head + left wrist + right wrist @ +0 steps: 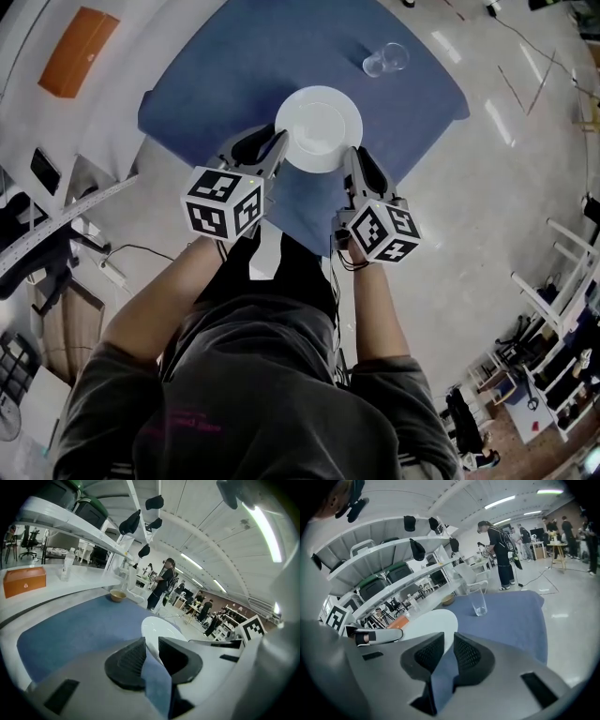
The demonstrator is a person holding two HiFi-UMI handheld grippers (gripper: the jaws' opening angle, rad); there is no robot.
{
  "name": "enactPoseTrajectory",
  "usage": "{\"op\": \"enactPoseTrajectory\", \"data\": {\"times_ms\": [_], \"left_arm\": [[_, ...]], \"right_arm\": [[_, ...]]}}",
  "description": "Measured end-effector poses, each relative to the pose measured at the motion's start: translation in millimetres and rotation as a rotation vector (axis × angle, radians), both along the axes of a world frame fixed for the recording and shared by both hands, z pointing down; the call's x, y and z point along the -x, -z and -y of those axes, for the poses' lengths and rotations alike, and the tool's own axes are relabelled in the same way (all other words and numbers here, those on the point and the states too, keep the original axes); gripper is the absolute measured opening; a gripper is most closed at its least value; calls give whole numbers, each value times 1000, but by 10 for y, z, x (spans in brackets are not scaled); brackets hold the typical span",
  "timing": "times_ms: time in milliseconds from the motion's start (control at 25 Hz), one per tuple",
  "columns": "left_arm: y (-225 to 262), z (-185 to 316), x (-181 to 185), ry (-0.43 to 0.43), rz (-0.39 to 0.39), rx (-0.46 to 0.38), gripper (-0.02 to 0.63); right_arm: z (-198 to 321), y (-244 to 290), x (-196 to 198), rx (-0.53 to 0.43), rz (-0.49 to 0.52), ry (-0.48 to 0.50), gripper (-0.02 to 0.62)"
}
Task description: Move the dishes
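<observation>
A white plate (319,127) is held between my two grippers over the blue tablecloth (216,75). My left gripper (279,142) is shut on the plate's left rim and my right gripper (352,156) on its right rim. In the left gripper view the plate (159,629) runs from the jaw tips (151,649) out to the right. From the right gripper the plate (425,624) lies left of the jaws (449,649). I cannot tell whether the plate touches the cloth.
An empty glass (386,59) stands on the cloth beyond the plate, also in the right gripper view (478,603). A small tan bowl (117,595) sits at the table's far edge. An orange box (78,52) lies on a white counter at left. Shelves and people stand behind.
</observation>
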State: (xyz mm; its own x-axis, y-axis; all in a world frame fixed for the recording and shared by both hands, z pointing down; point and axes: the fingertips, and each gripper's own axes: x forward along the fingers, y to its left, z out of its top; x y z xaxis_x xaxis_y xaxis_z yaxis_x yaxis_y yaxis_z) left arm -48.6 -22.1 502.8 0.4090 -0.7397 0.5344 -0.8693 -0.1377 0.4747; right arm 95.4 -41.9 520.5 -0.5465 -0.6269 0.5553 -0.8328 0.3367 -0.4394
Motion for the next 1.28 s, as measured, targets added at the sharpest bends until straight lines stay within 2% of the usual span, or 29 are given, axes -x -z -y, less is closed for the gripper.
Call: {"op": "enactPoseTrajectory", "data": {"times_ms": [600, 1280], "left_arm": [[-868, -269, -83, -63, 47, 154, 77], [-1292, -318, -163, -85, 74, 218, 78]], "right_arm": [[-156, -717, -48, 109, -45, 4, 66], [-222, -1138, -120, 162, -69, 29, 66]]}}
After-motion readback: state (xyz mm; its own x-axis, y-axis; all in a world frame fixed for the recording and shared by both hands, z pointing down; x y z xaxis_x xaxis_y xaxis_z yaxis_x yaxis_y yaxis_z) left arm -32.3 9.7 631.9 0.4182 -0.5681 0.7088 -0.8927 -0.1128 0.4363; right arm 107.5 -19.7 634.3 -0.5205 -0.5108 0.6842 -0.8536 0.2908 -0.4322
